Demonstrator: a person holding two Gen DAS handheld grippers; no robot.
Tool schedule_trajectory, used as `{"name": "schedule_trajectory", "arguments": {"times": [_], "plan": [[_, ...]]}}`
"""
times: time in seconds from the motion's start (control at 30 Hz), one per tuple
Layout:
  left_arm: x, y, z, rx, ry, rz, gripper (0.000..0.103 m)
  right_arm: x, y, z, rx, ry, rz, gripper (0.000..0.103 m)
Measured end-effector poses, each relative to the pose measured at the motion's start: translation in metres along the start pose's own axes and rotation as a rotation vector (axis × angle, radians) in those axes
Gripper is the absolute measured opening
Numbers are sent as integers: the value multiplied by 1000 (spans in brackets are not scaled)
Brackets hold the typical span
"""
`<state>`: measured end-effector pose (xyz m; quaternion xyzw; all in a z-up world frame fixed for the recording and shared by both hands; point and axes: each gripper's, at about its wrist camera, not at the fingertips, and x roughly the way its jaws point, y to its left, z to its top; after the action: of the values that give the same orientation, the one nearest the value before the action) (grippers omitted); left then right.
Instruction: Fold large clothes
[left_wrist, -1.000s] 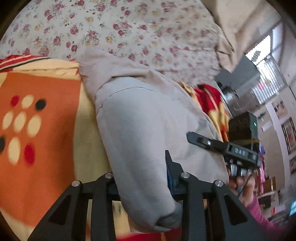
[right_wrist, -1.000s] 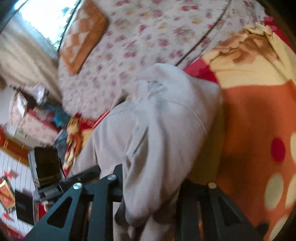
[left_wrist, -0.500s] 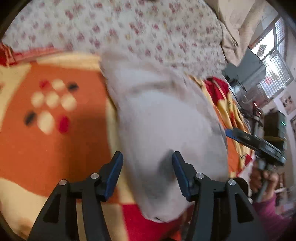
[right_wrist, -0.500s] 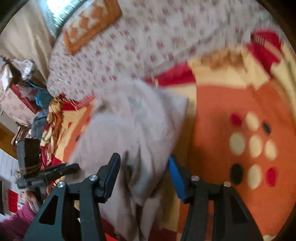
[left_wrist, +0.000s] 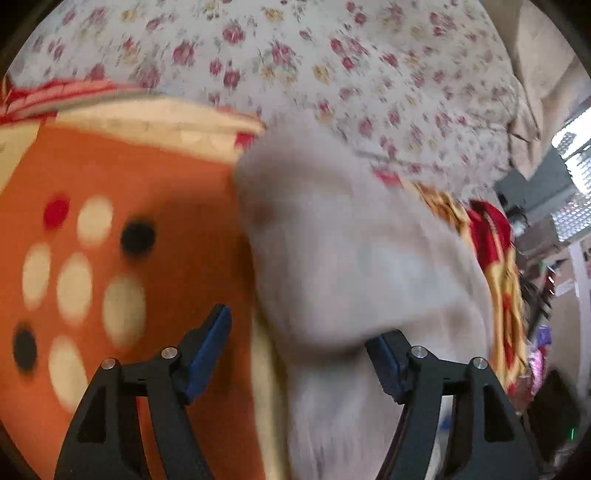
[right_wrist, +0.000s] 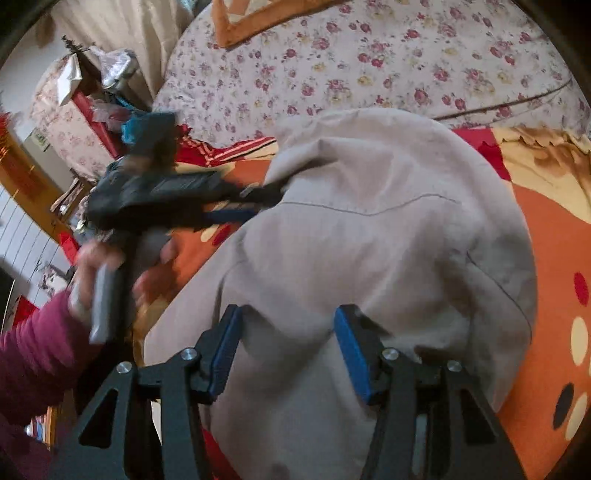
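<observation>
A large grey garment (right_wrist: 369, 236) is seen lying in a folded heap on an orange blanket (right_wrist: 550, 236) with pale, red and black dots, which is spread over a bed covered by a floral sheet (right_wrist: 369, 62). In the right wrist view the right gripper (right_wrist: 286, 354) is held over the near part of the garment; its blue-padded fingers (right_wrist: 351, 354) stand apart, the cloth is seen between them, but it is not pressed by the pads. In the left wrist view the left gripper (left_wrist: 303, 354) is found at the left edge of the same garment (left_wrist: 351, 258), and its jaws are opening: the left finger is over the orange blanket (left_wrist: 110, 166), the right one is partly hidden behind a fold of the cloth, and nothing is gripped. The picture there is blurred. From the right wrist view the left gripper (right_wrist: 258, 194) is also seen, blurred, held by a hand (right_wrist: 96, 269) in a dark red sleeve (right_wrist: 33, 354), beside the far left edge of the garment
</observation>
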<state>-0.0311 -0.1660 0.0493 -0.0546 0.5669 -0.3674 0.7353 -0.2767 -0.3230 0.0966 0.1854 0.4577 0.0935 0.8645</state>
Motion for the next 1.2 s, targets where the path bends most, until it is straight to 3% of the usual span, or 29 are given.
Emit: {"name": "schedule_trajectory", "arguments": {"times": [0.2,0.33,0.43,0.7,0.87,1.07,1.2], "plan": [[37,-36,44,172,33,56,67,0,-21,3,23,-21,56,56],[26,-35,53,191,48,13,67,5,-18,-1,18,-19,63,56],[7,-26,44,198,20,22,67,5,-13,-2,-10,-6,45,56],[-22,-4,31,104,-15,-18,67,-7,7,0,-32,-43,92,56],[-23,8,32,-23,-40,-115,72,0,13,-3,-58,-22,78,57],[-1,31,42,-181,-61,-129,75,3,5,-5,-32,-13,118,58],[25,32,47,-229,-35,-160,75,6,3,-7,-36,-10,130,58]]}}
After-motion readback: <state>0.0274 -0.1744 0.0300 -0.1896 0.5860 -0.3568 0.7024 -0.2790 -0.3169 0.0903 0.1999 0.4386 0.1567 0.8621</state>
